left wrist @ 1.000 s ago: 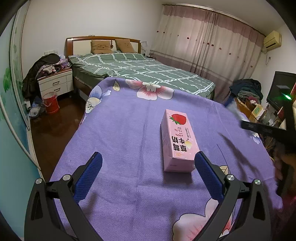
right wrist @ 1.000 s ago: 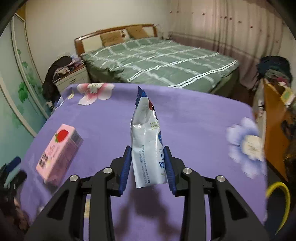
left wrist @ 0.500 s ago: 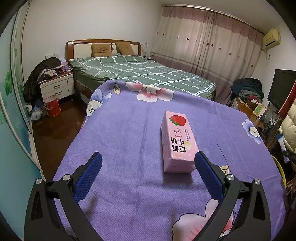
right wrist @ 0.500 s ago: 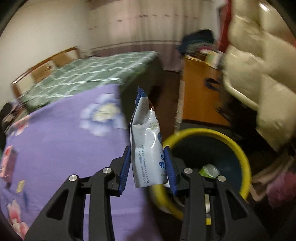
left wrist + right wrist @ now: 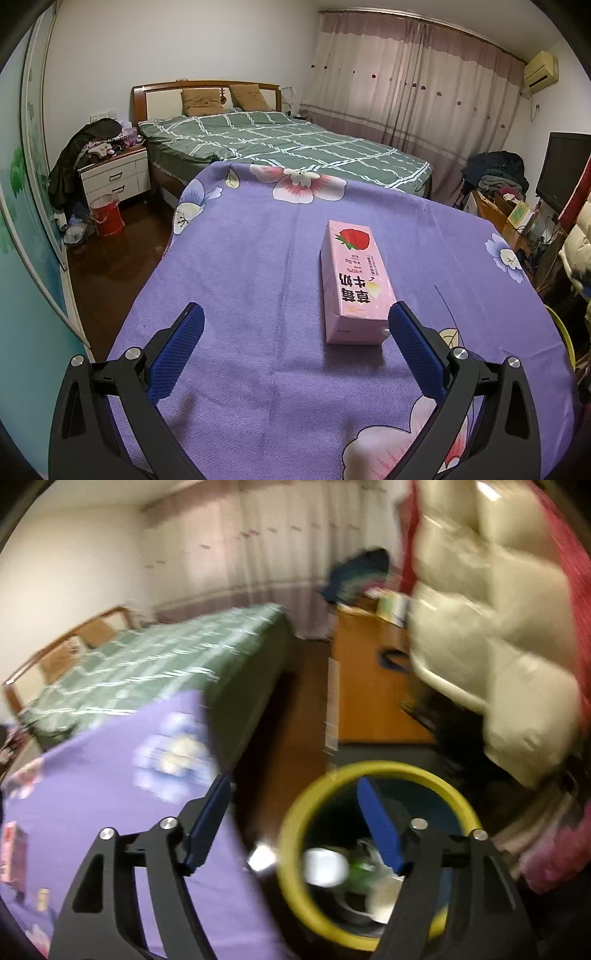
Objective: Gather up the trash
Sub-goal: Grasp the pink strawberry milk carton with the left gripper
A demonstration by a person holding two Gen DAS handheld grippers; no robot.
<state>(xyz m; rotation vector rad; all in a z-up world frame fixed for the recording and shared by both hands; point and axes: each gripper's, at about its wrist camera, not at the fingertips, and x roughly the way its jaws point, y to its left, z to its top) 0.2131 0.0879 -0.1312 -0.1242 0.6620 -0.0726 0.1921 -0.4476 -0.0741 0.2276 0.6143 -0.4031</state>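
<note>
Our right gripper [image 5: 291, 808] fingers, just opened and empty, hover over the yellow-rimmed bin [image 5: 295, 823]; our left gripper [image 5: 293, 338] gapes empty near the pink carton [image 5: 352, 284].

Purple cloth with flower print [image 5: 258, 258]: covers the work surface, draped over its far and left edges. Lying flat on it, right of centre: one pink strawberry milk carton [image 5: 352, 284]. Dark wooden floor [image 5: 110, 258] beside it: one yellow-rimmed bin [image 5: 295, 819] standing by the cloth's right edge, blurred trash inside.
</note>
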